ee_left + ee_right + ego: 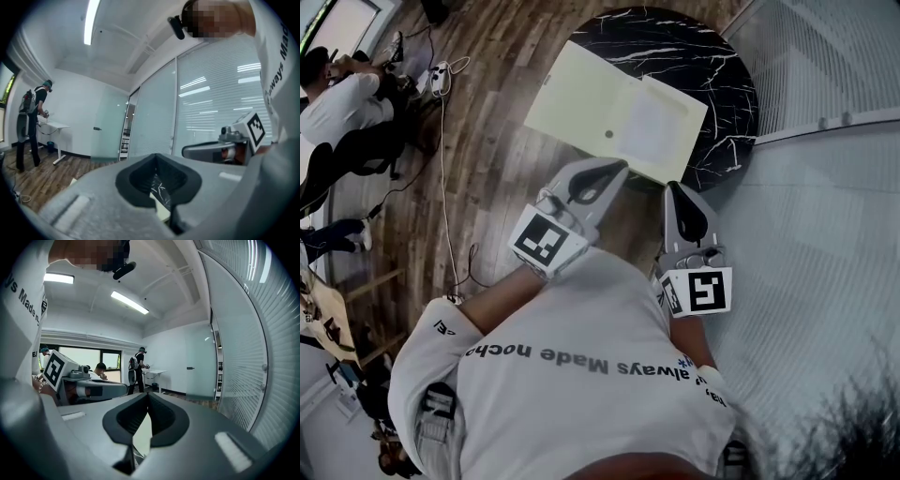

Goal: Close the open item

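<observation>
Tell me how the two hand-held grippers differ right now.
The left hand-held gripper leans rightward, tip near the middle of the open yellow folder's near edge; the right hand-held gripper points straight ahead, tip by that folder's right corner. Their marker cubes bear different patterns. Both are shut and empty.

Grey 2-jaw right gripper (pixel 147 398), jaws closed tip to tip on nothing. A pale yellow flat sheet (pixel 142 434) shows through their padded gap. Slatted glass wall (pixel 262 357) at right.
</observation>
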The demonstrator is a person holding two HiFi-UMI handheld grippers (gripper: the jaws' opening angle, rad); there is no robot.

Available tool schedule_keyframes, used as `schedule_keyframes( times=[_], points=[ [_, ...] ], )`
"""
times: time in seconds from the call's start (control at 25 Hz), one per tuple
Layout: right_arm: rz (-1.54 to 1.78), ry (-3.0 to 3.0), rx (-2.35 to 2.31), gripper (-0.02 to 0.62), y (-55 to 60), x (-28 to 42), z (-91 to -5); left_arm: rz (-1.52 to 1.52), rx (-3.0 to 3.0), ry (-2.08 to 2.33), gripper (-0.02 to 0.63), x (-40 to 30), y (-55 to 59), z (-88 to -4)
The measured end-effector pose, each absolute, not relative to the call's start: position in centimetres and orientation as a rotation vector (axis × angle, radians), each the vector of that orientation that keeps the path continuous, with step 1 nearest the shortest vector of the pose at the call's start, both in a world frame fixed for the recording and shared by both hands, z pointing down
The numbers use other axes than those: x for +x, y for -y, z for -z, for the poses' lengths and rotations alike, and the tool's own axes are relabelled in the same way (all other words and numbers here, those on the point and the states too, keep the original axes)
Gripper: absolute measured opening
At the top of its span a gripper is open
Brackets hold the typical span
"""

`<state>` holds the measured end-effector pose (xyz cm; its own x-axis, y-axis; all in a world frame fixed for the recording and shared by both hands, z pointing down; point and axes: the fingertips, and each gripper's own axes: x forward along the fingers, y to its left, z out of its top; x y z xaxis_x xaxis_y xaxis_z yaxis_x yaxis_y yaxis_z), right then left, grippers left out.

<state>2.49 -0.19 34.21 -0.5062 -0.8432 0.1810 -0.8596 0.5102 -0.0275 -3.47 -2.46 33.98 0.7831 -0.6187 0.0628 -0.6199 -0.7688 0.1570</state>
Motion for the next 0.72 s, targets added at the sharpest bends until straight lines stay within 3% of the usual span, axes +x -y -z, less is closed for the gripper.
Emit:
schedule_keyframes(
  times=[0.72],
  points=[
    [-0.172, 2.549, 1.552, 0.002, 13.0, -0.4, -34.5, -0.021, 2.835, 0.904, 0.003, -6.6, 15.8, -34.7]
  ],
)
